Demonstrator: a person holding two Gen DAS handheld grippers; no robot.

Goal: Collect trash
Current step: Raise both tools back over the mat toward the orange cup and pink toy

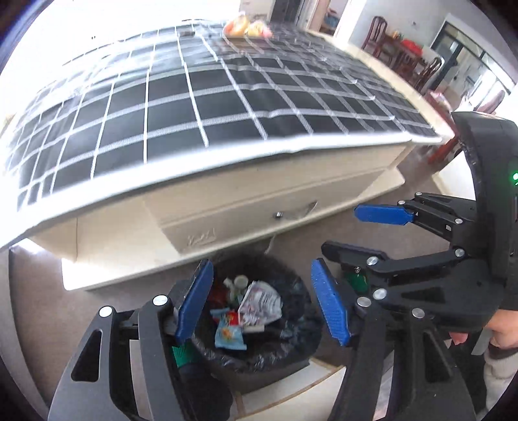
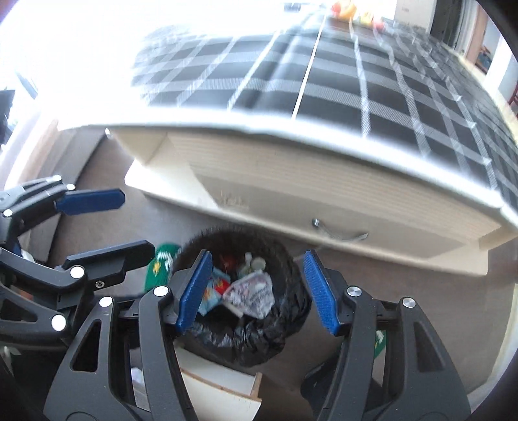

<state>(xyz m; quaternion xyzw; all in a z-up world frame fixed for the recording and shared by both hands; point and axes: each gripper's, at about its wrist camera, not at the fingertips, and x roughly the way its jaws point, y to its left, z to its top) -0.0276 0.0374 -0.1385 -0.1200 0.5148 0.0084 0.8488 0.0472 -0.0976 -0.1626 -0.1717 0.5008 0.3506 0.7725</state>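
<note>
A round bin with a black liner (image 1: 288, 349) (image 2: 268, 336) stands on the floor in front of a low cream table. It holds trash: a crumpled white wrapper (image 1: 260, 302) (image 2: 251, 291), a blue snack packet (image 1: 228, 335) (image 2: 208, 296), red scraps and a small cap. My left gripper (image 1: 262, 302) hangs open and empty right above the bin. My right gripper (image 2: 257, 290) is also open and empty above the bin; it shows in the left wrist view (image 1: 353, 239) at the right, and my left gripper shows at the left of the right wrist view (image 2: 129, 223).
The cream table (image 1: 246, 191) (image 2: 340, 184) has a black-and-white checked cloth (image 1: 207, 97) (image 2: 323, 97) and a drawer handle (image 1: 296, 212). Bright packets (image 1: 247, 27) lie at its far end. Green slippers (image 2: 160, 265) sit beside the bin. Dining chairs (image 1: 404, 51) stand far right.
</note>
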